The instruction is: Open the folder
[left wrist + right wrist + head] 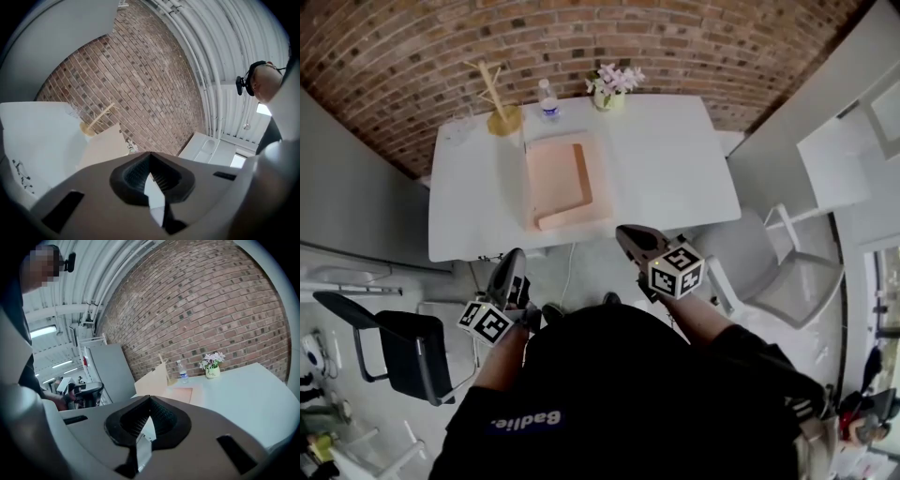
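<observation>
Pale peach cardboard folder [555, 178] with a darker orange strip along its right side, on a plain white rectangular table [675, 178]. Red-brown brick wall [581, 37], pale mortar lines. Clear plastic bottle [547, 105], blue label. Pale yellow vase [609, 100], pink-white flowers. Tan wooden stand [499, 112]. Left gripper [514, 261] and right gripper [628, 236]: grey bodies, black ribbed pads [136, 173], white cubes [485, 322] with black square markers. Black office chair [403, 352]; light grey chair [787, 277]. Person's black top [628, 394].

WALL: brick wall [581, 37], 12 o'clock | TABLE: white table [675, 169], centre | SEATING: black chair [408, 356] 8 o'clock, grey chair [783, 281] 4 o'clock
</observation>
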A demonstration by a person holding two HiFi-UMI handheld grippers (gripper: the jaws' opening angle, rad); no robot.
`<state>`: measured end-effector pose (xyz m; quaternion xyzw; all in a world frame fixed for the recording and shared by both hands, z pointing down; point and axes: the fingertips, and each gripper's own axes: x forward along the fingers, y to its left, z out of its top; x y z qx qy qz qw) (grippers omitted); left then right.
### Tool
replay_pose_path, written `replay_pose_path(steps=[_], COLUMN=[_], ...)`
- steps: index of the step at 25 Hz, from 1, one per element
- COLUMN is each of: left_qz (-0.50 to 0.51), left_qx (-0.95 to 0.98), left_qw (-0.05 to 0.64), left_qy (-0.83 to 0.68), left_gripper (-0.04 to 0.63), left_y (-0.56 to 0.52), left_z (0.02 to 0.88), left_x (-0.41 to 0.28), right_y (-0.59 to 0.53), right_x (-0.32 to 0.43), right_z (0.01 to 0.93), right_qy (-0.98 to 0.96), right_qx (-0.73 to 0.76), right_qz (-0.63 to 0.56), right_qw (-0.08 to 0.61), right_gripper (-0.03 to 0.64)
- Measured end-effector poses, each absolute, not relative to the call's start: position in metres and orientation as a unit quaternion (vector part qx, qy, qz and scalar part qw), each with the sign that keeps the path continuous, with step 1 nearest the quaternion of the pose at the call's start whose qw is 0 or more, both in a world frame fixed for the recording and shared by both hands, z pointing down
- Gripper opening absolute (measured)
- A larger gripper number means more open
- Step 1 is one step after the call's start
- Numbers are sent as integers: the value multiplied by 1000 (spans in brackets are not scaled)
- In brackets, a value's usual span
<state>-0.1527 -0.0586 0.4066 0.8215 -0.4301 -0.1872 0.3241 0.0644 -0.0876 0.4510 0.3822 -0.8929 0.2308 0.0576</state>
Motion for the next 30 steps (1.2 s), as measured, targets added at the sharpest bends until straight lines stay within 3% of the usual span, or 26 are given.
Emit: replay_pose_path(steps=[30], left_qz=[-162], left_qx=[843], left_qw=[296], left_qy=[-418], left_gripper=[2], left_y=[-53], left_z=[397], left_x=[-135], right_y=[-84], right_x=[45], right_z=[422], right_qy=[-909], right_qx=[359], right_qz=[209], right_qw=[38], right_gripper=[28])
